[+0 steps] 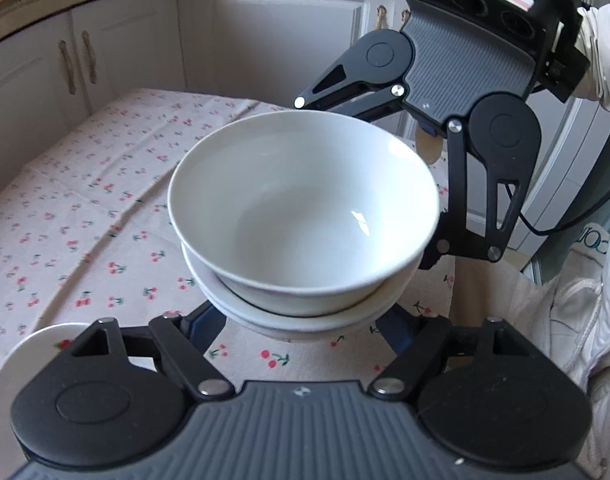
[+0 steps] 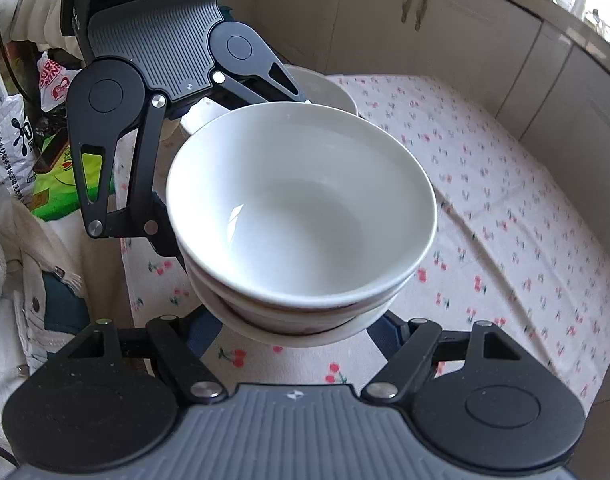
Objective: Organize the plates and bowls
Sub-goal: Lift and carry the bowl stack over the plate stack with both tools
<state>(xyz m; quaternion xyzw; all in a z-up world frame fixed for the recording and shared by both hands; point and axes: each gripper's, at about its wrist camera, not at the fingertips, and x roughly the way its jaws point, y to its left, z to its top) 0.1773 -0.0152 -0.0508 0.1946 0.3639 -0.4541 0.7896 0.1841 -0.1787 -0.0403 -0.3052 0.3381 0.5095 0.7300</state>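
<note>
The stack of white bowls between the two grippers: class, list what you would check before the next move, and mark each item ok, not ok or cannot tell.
1. Bowls nested: the top bowl sits inside the lower bowl - ok.
2. Stack level: the rims look slightly tilted in both views - cannot tell.
3. Left gripper on the stack: its fingers flank the lower bowl, but contact is hidden under it - cannot tell.
4. Right gripper on the stack: same, contact hidden - cannot tell.
5. Stack clear of the cherry-print tablecloth: cloth shows under it - ok.
6. Nearby dishes: another white bowl sits behind the left gripper - ok, apart.
</note>
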